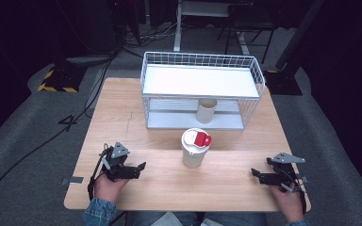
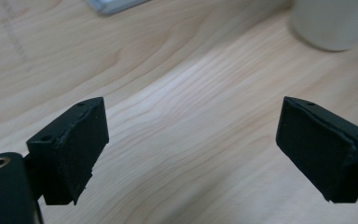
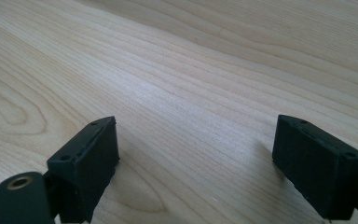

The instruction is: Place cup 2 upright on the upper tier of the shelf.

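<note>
Up top, from the high view, I count two cups, one wire rack, one table and my two grippers. One cup is the white cup with a red-and-white lid [image 1: 195,148], standing upright near the middle of the wooden table [image 1: 122,117], between my hands and a little farther from me than either. The other is a plain beige cup [image 1: 206,110], upright on the lower shelf of the white wire rack [image 1: 202,89], which sits at the far side of the table behind the lidded cup. My left gripper [image 1: 140,167] lies low at the near left, its jaws pointing toward the lidded cup but well short of it; my right gripper [image 1: 256,174] sits at the near right, also pointing inward, apart from the cup. Next, in my left gripper view, the left gripper [image 2: 191,140] has its two black jaws spread wide with bare wood grain between them; the base of the white cup [image 2: 331,23] shows blurred at the upper right, ahead and off to one side, not between the jaws, and a corner of the rack [image 2: 114,4] sits at the top edge. Last, in my right gripper view, the right gripper [image 3: 196,144] has its jaws parted over bare table, holding nothing.
</note>
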Demonstrator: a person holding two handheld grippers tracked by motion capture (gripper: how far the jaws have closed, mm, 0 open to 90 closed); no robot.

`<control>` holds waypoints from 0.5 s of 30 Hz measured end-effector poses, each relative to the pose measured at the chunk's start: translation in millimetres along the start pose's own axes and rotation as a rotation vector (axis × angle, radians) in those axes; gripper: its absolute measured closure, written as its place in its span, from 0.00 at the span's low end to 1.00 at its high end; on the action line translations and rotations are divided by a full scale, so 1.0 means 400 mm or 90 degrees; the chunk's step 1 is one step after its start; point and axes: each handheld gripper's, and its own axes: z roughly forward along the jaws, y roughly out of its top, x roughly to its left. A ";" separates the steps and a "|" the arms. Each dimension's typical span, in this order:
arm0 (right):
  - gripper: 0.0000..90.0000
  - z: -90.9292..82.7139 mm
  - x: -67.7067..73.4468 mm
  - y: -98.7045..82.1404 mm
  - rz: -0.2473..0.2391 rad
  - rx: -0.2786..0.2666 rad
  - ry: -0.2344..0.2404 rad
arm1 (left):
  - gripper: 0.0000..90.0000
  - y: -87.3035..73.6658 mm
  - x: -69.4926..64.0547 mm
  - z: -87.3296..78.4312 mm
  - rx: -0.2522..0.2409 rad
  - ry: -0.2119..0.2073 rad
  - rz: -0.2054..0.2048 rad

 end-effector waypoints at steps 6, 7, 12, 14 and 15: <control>0.16 0.000 0.000 0.000 0.000 0.000 0.000 | 0.13 0.023 -0.043 -0.020 -0.017 -0.043 0.042; 0.16 0.000 0.000 0.000 0.000 0.000 0.000 | 0.14 0.026 -0.050 -0.021 -0.022 -0.053 0.048; 0.16 0.000 0.001 0.000 0.000 0.000 -0.001 | 0.16 0.038 -0.075 -0.025 -0.060 -0.088 0.064; 0.16 0.000 0.001 0.000 0.000 0.000 -0.001 | 0.16 0.042 -0.081 -0.028 -0.075 -0.102 0.064; 0.16 0.000 0.001 0.000 0.000 0.000 -0.001 | 0.16 0.042 -0.084 -0.029 -0.081 -0.108 0.061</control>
